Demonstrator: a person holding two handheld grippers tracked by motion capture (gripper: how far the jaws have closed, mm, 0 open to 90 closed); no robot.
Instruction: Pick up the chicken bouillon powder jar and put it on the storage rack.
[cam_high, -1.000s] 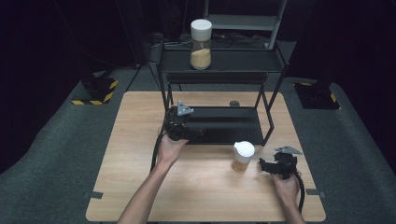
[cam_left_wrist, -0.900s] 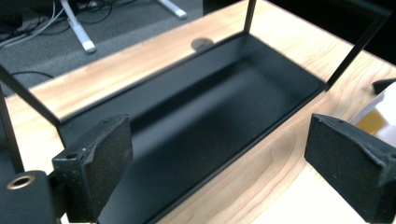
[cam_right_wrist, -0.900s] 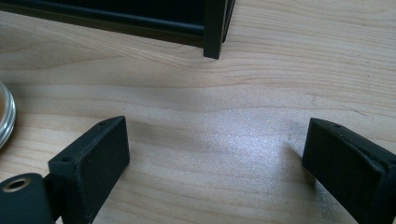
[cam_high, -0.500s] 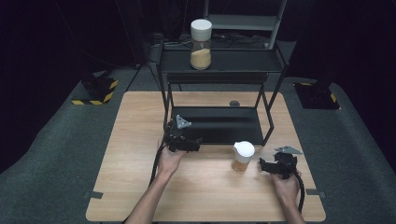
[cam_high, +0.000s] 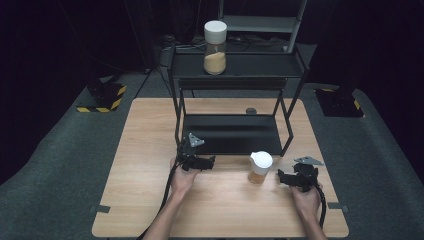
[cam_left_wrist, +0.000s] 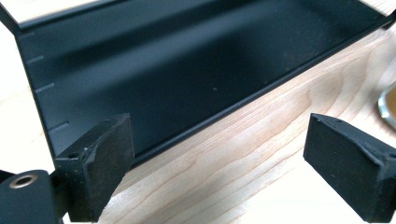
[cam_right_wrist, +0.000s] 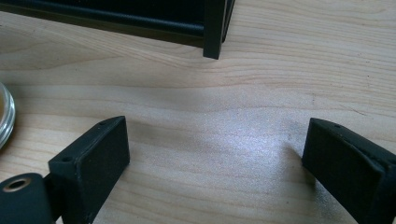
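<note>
On the light wooden table (cam_high: 150, 150), the small glass jar with a white lid (cam_high: 260, 167) stands between the two grippers, just at 9 o'clock of the right gripper (cam_high: 284, 178). The left gripper (cam_high: 210, 161) rests before the black metal shelf rack (cam_high: 235, 132). Both have jaws spread wide, pinching nothing.

Small glass jar (cam_high: 260, 168) with white lid, amber contents, upright on wooden table, just before black rack's front-right leg

Both grippers are black: the left gripper (cam_high: 212, 161) and right gripper (cam_high: 280, 176) each carry a grey three-cornered plate on top, blocky rubber pads (cam_left_wrist: 105, 163), and a black cable trailing behind. Forearms bare, no sleeves.
</note>
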